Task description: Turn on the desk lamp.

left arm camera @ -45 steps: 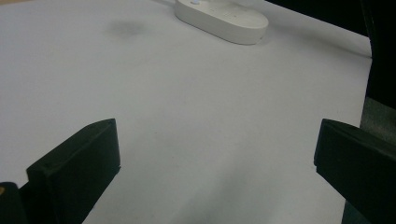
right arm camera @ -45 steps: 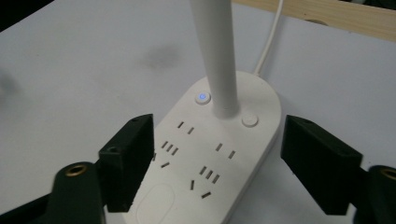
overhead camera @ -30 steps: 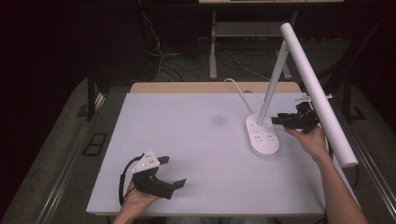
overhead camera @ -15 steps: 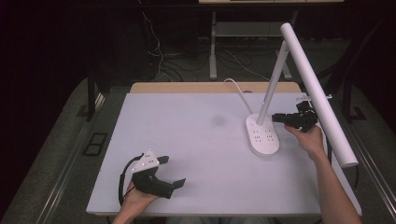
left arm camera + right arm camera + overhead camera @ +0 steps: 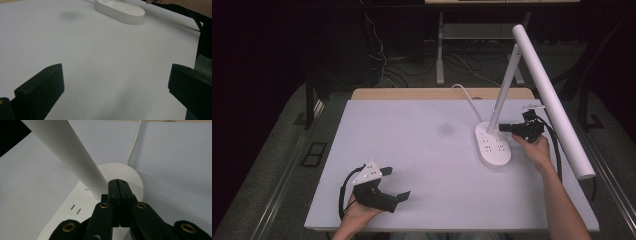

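Right hand-held gripper jaws pressed together, empty, by lamp stem; left hand-held gripper wide open, empty.

The right gripper is seen with both black jaws pressed flat together, tips just beside the foot of the white lamp stem. The white lamp base, bearing socket slots, is joined by a white cord on the table.

Lab-like recording room; bare white table, loose floor cables, dark surroundings.
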`<state>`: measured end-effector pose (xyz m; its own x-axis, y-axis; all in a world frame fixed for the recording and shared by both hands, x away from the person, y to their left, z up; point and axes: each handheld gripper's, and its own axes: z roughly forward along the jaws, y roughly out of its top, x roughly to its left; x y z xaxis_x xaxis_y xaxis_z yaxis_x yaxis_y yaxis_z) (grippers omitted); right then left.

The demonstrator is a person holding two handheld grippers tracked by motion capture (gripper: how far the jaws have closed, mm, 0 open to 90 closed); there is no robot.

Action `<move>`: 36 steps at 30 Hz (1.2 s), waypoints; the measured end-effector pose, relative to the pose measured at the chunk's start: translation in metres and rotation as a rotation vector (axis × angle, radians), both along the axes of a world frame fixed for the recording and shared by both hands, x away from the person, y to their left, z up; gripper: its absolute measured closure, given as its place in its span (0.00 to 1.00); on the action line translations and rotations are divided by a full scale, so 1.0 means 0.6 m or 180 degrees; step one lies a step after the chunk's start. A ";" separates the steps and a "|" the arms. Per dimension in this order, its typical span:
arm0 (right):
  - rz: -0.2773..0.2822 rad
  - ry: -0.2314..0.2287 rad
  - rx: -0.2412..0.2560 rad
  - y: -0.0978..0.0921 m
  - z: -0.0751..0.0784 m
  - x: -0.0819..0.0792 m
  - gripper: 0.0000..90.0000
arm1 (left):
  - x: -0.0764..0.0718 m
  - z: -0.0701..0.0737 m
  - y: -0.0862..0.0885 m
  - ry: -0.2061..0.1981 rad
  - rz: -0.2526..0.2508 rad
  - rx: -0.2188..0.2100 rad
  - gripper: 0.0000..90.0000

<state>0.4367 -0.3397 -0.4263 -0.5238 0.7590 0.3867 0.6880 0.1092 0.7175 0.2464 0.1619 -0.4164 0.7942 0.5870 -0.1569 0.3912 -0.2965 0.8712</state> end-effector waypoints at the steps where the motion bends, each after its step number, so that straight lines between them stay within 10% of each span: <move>1: -0.0008 0.0008 -0.0009 0.001 -0.002 0.001 0.99 | 0.000 0.000 0.000 -0.0001 -0.0004 0.0006 0.00; 36: -0.0104 -0.0018 -0.0154 0.012 -0.019 0.006 1.00 | 0.001 -0.003 -0.002 0.0012 -0.0027 0.0023 0.00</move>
<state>0.4401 -0.3323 -0.4374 -0.5004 0.7935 0.3464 0.6877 0.1213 0.7158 0.2469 0.1605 -0.4180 0.7986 0.5814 -0.1557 0.3919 -0.3059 0.8676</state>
